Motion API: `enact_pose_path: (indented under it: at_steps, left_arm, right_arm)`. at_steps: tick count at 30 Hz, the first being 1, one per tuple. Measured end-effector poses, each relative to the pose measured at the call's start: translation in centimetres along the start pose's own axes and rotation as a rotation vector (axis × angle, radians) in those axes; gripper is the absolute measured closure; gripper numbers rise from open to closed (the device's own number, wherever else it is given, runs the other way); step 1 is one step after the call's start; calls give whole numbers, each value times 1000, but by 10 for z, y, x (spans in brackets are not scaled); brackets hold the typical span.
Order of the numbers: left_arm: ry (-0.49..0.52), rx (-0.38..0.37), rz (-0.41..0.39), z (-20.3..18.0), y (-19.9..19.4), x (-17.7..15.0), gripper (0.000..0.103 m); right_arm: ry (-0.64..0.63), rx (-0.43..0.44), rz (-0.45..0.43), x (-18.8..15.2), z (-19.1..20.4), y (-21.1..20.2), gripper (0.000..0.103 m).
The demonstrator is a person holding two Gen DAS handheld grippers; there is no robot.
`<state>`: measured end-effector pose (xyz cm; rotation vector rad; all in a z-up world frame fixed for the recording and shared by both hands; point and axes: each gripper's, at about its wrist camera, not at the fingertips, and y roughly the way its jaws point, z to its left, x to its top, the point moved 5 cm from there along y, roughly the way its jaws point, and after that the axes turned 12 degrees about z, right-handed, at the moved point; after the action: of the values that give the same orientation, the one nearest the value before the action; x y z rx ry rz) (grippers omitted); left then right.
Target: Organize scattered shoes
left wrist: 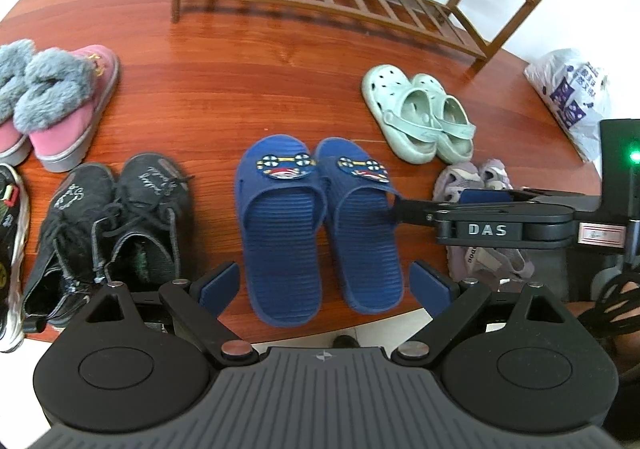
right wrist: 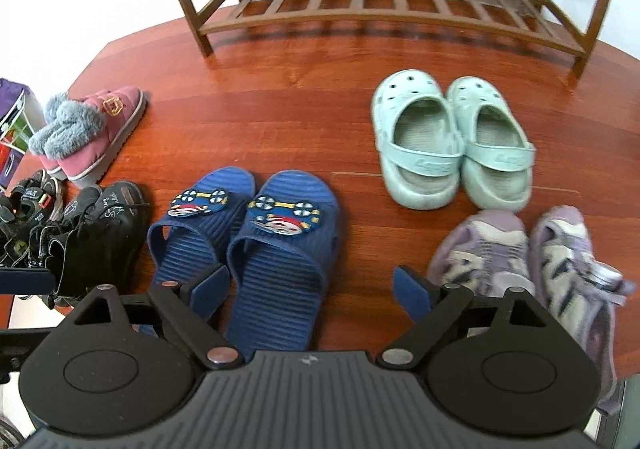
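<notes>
Your left gripper (left wrist: 324,285) and right gripper (right wrist: 310,291) both hang released, jaws wide, holding nothing. Below them a pair of ribbed blue rubber slippers with cartoon patches (left wrist: 316,217) sits side by side on the reddish wooden table (left wrist: 240,81). Black lace-up shoes (left wrist: 108,225) lie just left of them, pink fur-trimmed slippers (left wrist: 60,105) farther left. Mint green clogs (right wrist: 452,145) and lilac sneakers (right wrist: 528,261) sit to the right. A slatted wooden shoe rack (right wrist: 384,1) stands behind.
</notes>
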<state>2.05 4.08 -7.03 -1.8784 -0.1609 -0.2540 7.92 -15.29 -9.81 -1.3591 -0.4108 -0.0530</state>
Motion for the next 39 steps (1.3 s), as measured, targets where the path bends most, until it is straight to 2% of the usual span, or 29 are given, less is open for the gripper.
enact_pose_path:
  at_steps: [8,17,21,39]
  left_arm:
    - [11,5,-4,-20,6,2,11]
    - [5,60,-40,-46,14,0,11]
    - [1,104,-51,-53,19,-1,11]
    - [-52,176,-61,-52,41,6,11]
  right_arm:
    - [14,-23,-32,-11,-27,-27,10]
    - [22,-12,-61,-32,-65,-52,9]
    - [29,-11,-55,-41,-81,-54,9]
    - [72,-37,-52,-58,-119,-53,9]
